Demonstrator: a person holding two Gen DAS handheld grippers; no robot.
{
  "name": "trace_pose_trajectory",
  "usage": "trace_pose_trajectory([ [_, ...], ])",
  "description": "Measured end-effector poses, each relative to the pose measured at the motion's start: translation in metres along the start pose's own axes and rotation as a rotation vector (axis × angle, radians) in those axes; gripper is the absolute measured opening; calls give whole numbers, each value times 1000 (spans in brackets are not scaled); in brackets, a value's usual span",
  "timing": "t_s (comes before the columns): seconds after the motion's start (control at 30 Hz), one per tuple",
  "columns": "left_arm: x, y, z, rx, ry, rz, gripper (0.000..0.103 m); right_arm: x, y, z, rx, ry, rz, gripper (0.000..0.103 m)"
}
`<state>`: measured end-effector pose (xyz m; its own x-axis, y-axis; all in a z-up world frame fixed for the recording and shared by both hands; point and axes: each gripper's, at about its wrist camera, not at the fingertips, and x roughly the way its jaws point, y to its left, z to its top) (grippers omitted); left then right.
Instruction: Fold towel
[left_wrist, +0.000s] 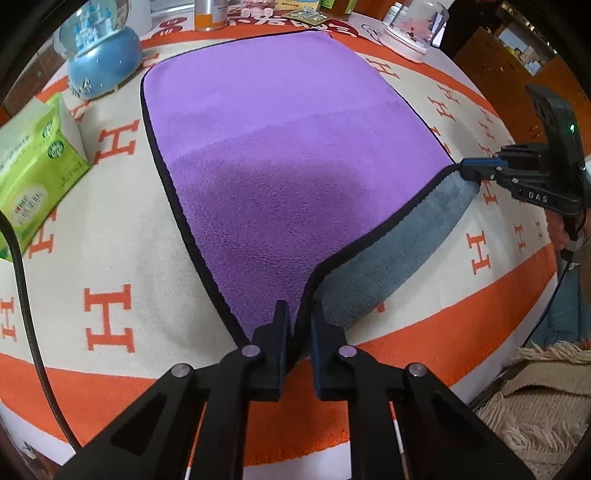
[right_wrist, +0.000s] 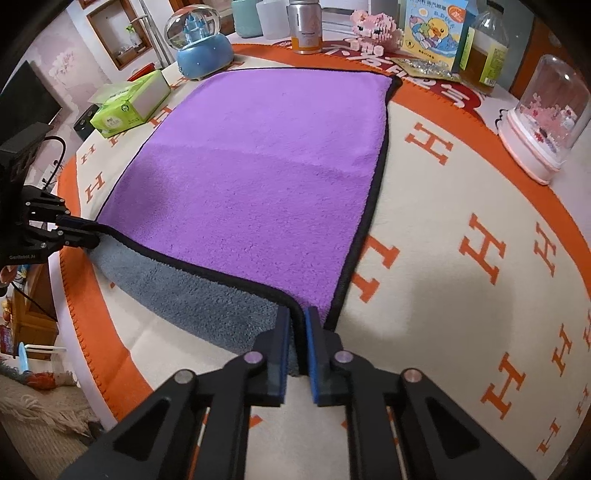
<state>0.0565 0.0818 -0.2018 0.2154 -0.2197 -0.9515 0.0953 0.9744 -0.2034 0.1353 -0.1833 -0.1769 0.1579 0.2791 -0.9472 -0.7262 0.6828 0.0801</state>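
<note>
Orange-cream blanket (left_wrist: 110, 229) | towel (left_wrist: 288, 155) near corners clamped by left gripper (left_wrist: 297, 325), right gripper (right_wrist: 298, 325)

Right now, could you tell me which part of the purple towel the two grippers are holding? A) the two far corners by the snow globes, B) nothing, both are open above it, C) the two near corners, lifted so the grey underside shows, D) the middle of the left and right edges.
C: the left gripper and right gripper each pinch a near corner of the purple towel, with its grey underside showing.
</note>
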Motion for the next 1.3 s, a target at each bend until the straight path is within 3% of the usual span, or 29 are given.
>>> trace_pose_trajectory([
  [0.2,-14,-18,-2,26,-22,51,6,-16,10,-2,-31,-43,-34,5],
  [0.53,-70,-14,17,-57,-157,132,5,-55,22,16,-58,-166,-103,4],
  [0.87,-111,25,93,-123,-302,293,5,-88,9,105,10,-354,-236,4],
  [1.03,-106,49,135,-155,-340,349,5,-76,-3,149,48,-374,-293,4],
  [1.3,-65,82,184,-198,-321,370,5,-30,-25,194,123,-337,-329,4],
])
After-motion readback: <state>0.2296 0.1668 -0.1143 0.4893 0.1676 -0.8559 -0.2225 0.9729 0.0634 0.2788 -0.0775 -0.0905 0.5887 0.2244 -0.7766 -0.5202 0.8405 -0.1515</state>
